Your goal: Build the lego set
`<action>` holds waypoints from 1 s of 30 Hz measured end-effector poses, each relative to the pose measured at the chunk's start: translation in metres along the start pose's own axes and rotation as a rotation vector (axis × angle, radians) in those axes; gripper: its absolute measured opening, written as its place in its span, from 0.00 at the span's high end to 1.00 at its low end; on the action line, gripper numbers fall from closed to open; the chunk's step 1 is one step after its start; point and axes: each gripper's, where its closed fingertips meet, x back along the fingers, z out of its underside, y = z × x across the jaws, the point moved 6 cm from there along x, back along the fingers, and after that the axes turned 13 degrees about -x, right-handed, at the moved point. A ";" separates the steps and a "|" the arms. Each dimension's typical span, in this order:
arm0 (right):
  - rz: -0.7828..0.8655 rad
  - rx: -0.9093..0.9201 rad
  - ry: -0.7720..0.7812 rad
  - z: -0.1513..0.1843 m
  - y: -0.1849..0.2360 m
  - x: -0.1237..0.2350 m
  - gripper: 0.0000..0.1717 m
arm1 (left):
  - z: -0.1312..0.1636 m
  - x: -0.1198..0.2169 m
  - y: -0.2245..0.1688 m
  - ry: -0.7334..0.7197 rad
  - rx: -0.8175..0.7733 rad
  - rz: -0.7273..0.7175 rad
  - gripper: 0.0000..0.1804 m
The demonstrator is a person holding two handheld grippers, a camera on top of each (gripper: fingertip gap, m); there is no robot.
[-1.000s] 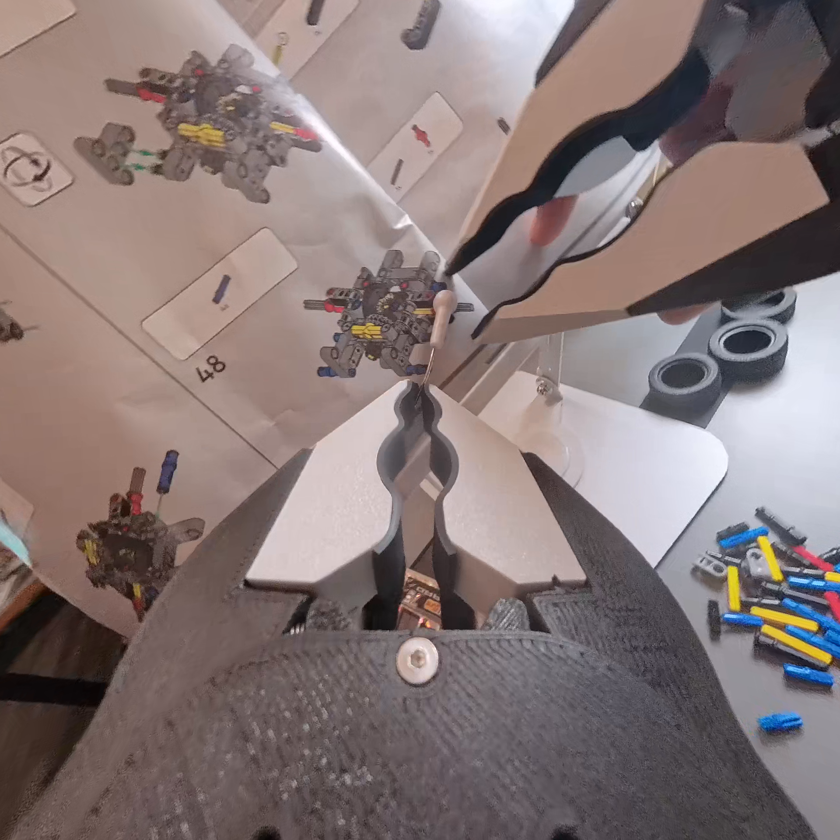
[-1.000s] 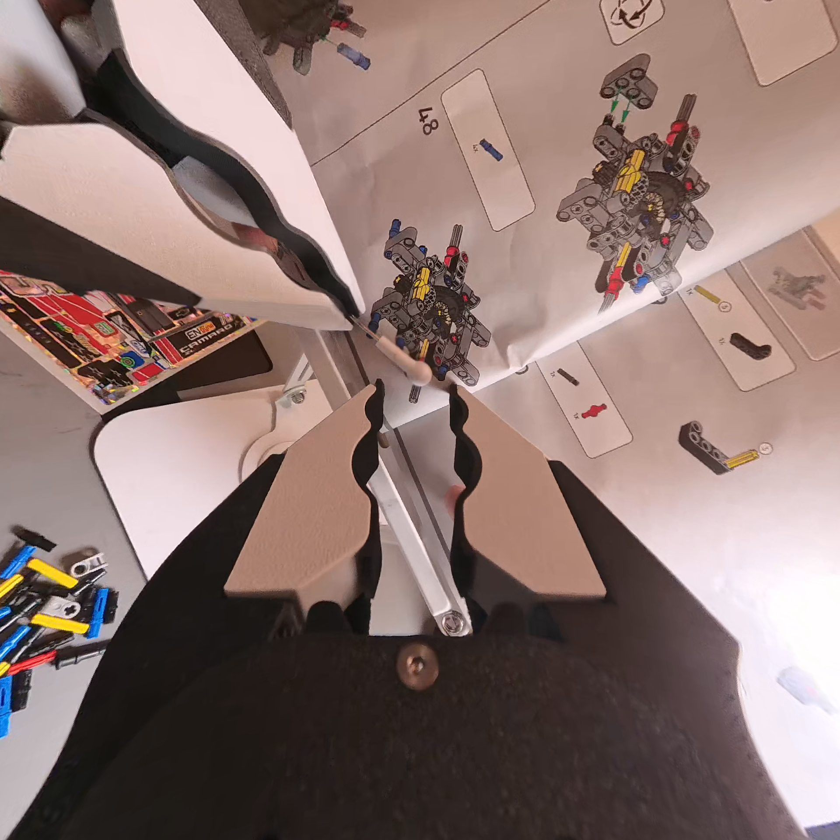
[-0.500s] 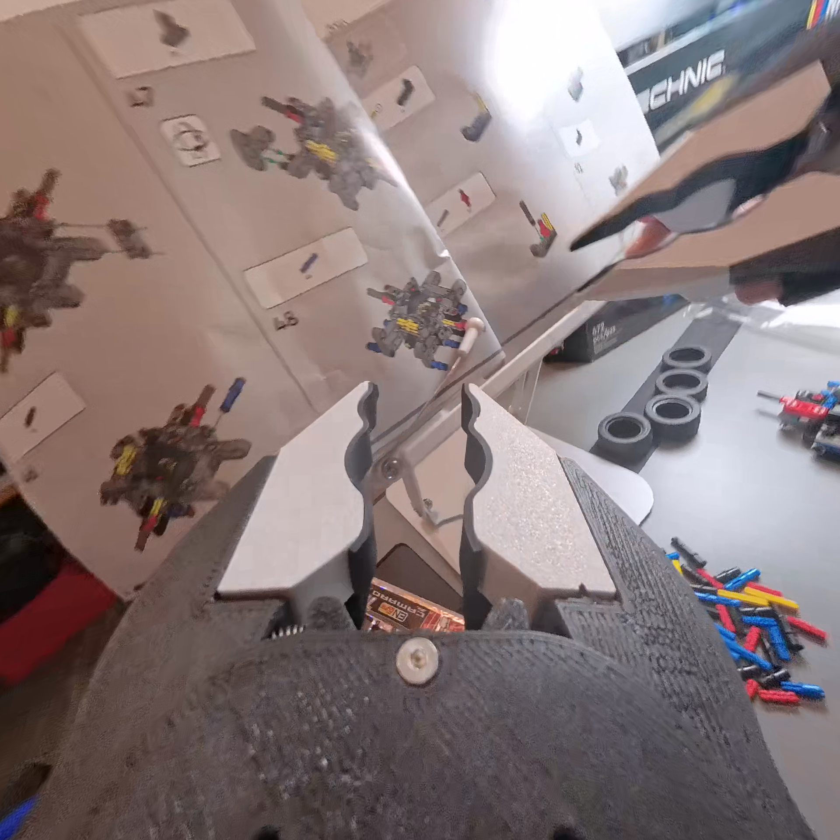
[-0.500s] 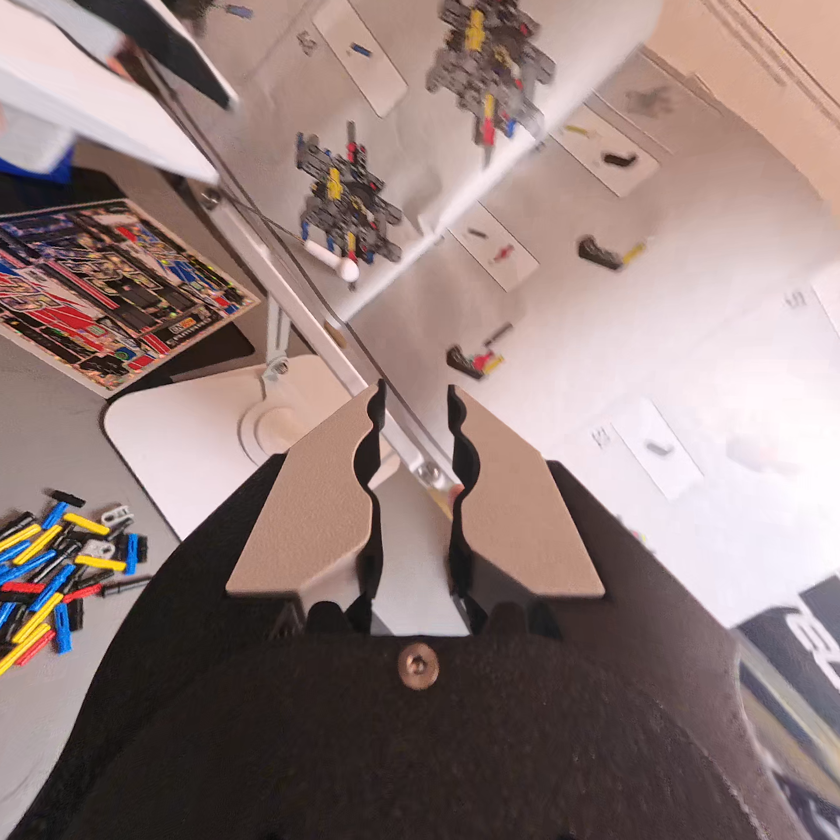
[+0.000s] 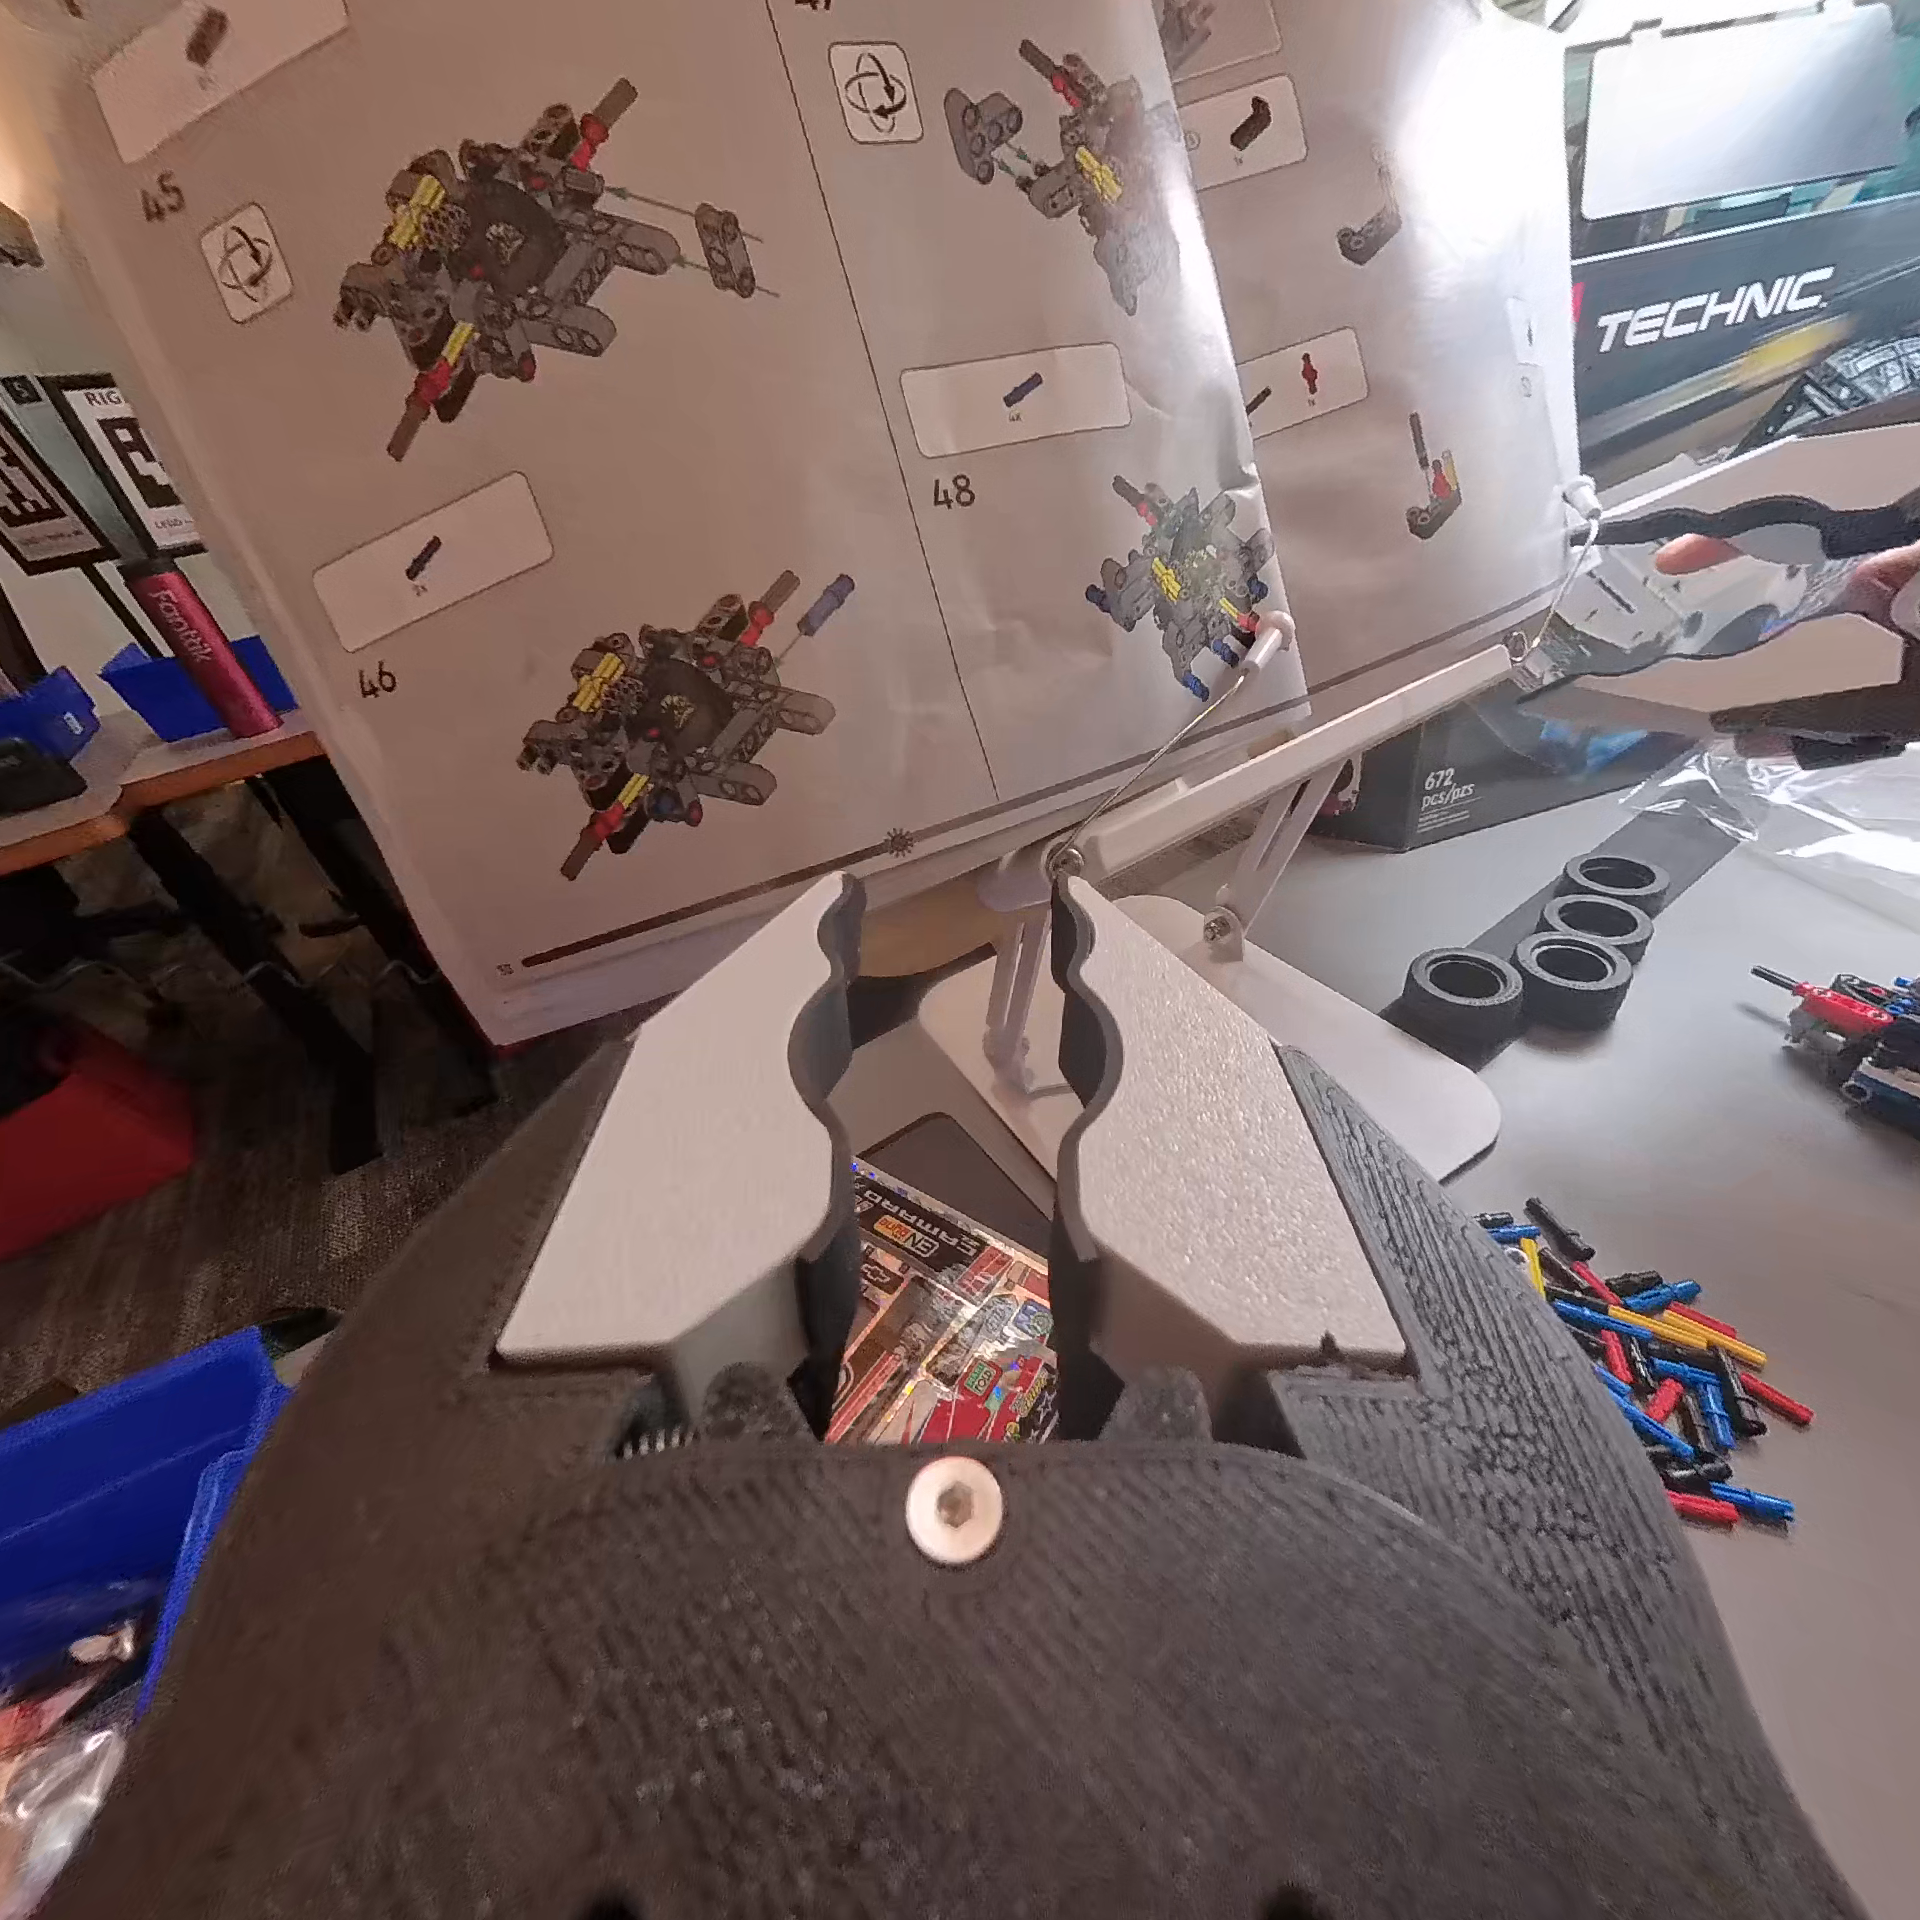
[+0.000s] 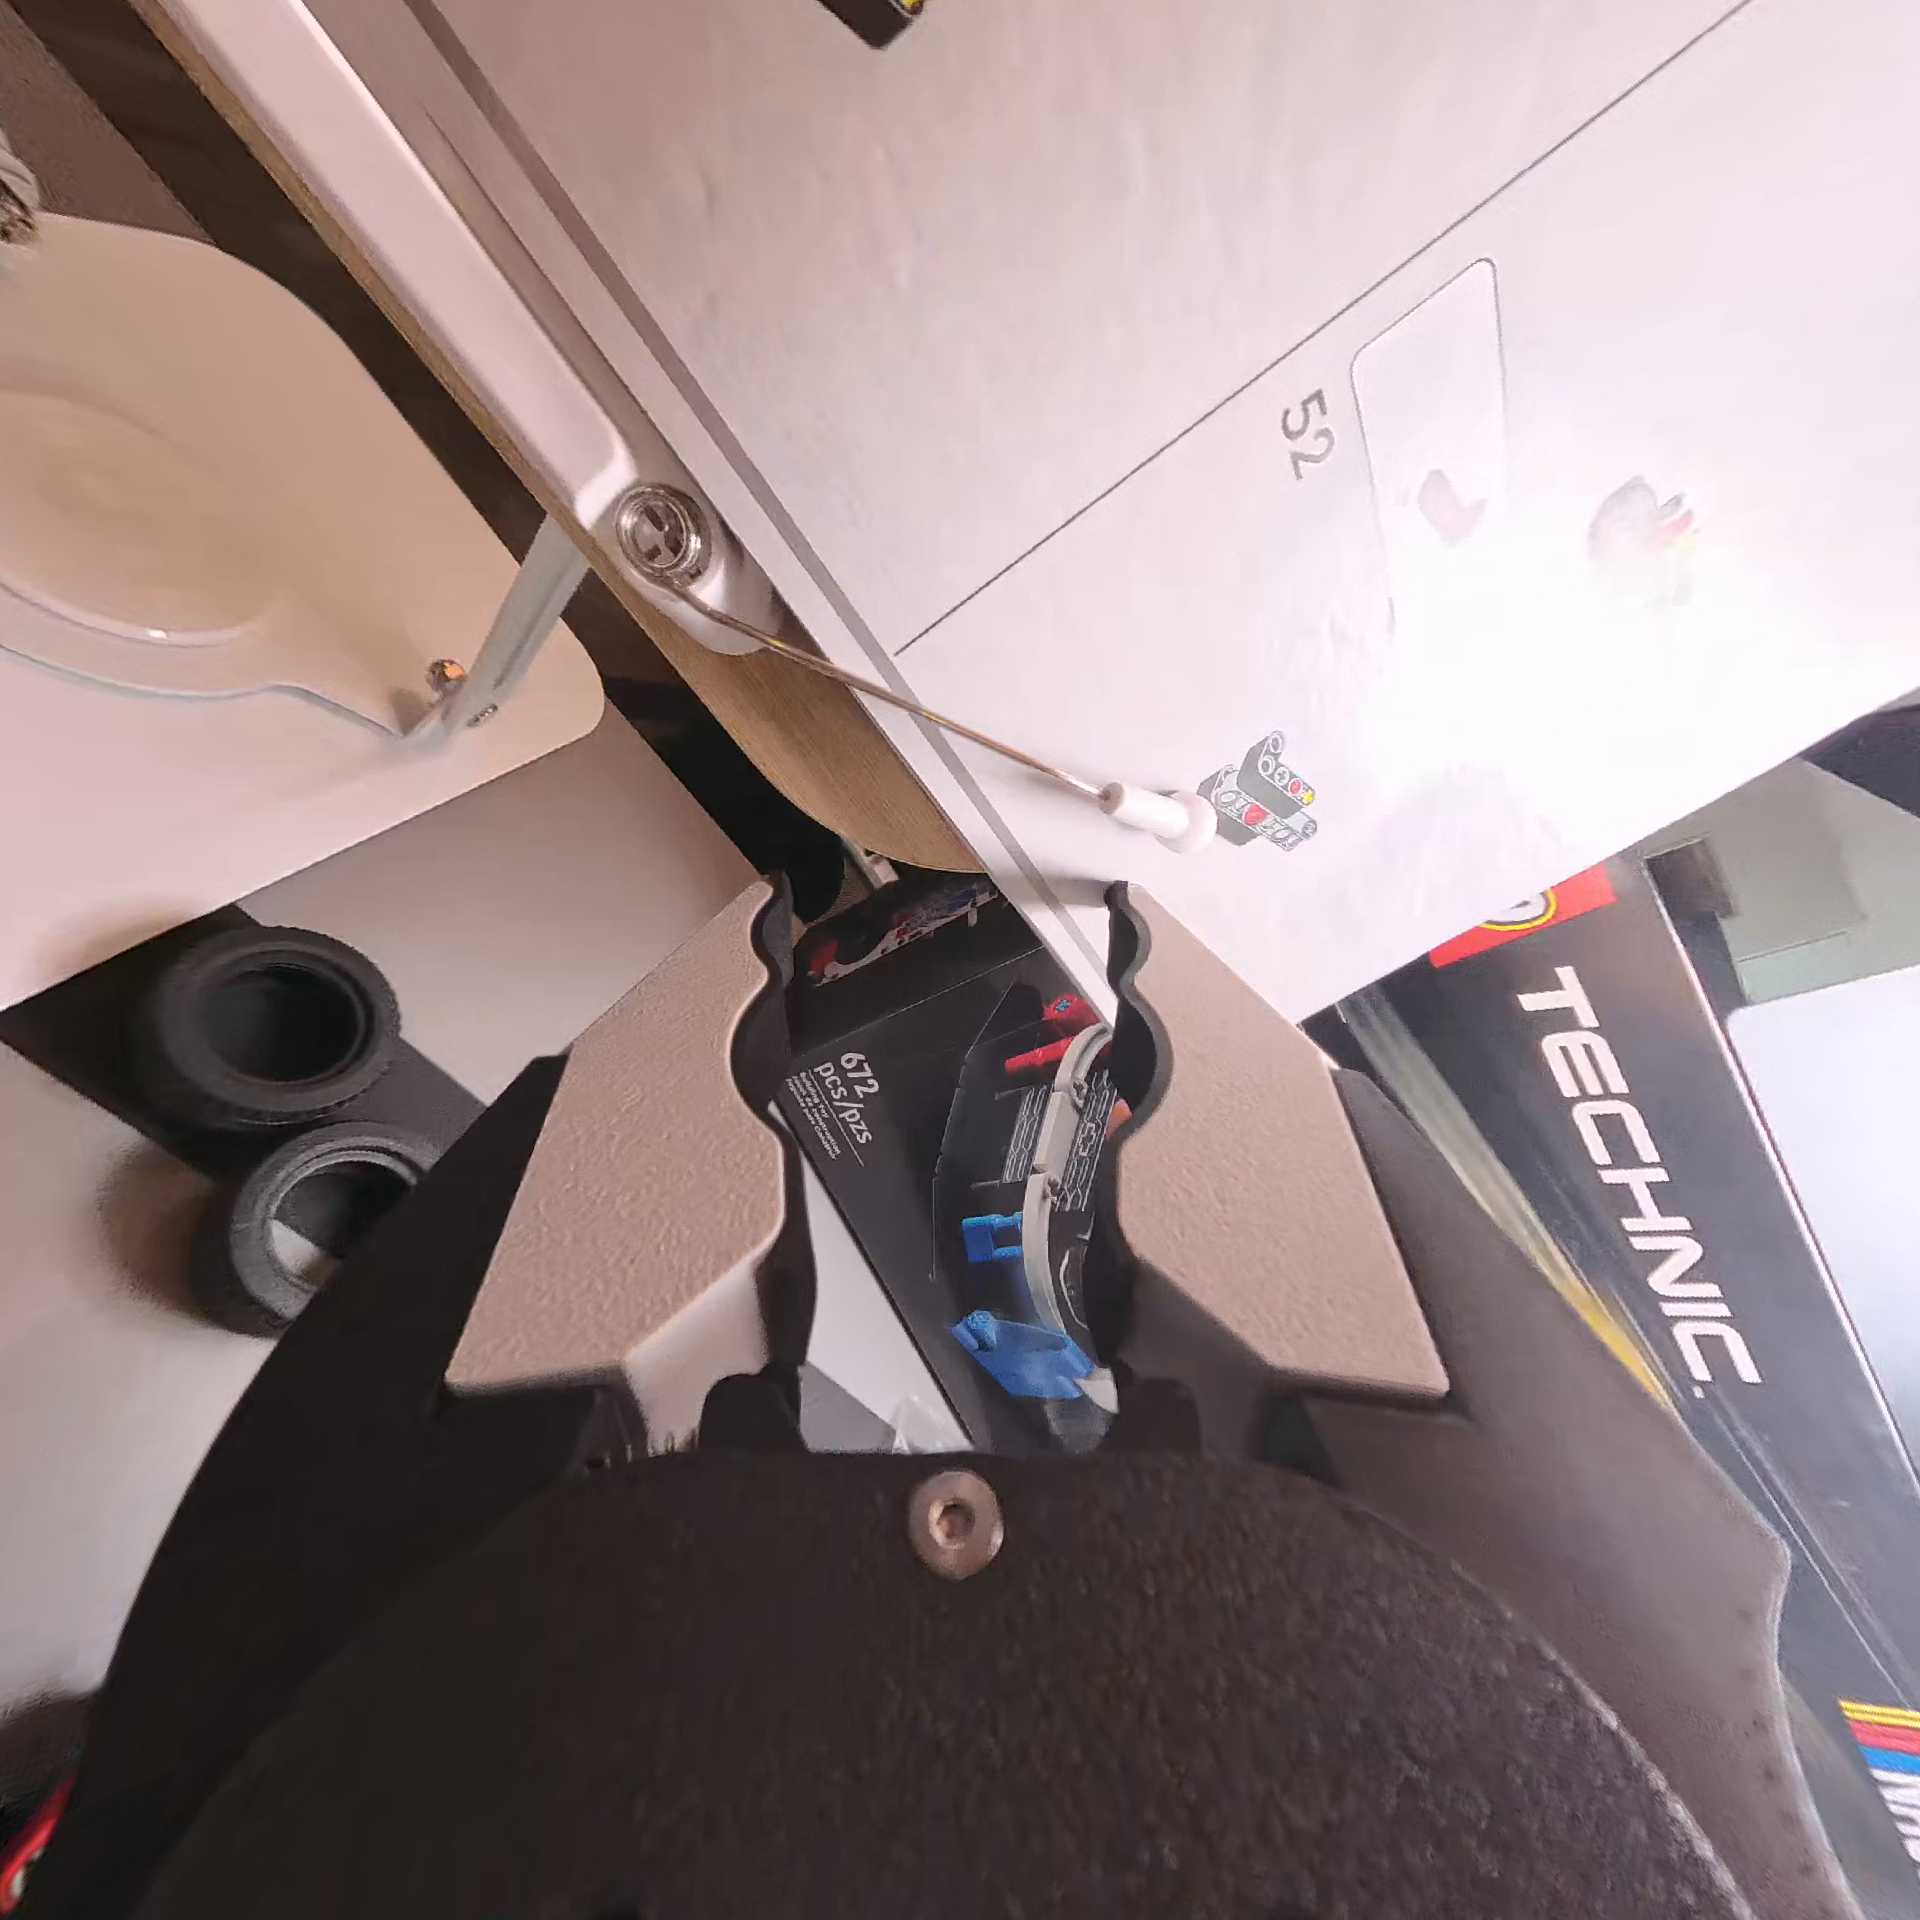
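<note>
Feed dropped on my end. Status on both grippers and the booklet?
Left gripper open, empty, before the stand. Right gripper open, at booklet's lower corner. Wire page holders lie across both pages.

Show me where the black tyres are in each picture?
Left wrist view: tyres sit in a row at the right, on the table beyond the stand's white base.
Right wrist view: tyres lie at the left edge, below that base.
Shared landmark: the white-tipped wire page holder lying over the booklet.
</note>
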 end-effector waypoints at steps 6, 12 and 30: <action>0.020 0.028 0.032 -0.002 -0.007 -0.016 0.68 | 0.002 -0.002 -0.006 0.008 0.001 -0.006 0.81; 0.034 0.013 0.006 0.001 -0.004 -0.012 0.69 | 0.004 -0.001 -0.009 0.011 -0.003 -0.005 0.81; -0.100 -0.384 -0.207 0.016 -0.007 0.089 0.69 | -0.001 0.024 -0.026 -0.047 0.014 -0.024 0.81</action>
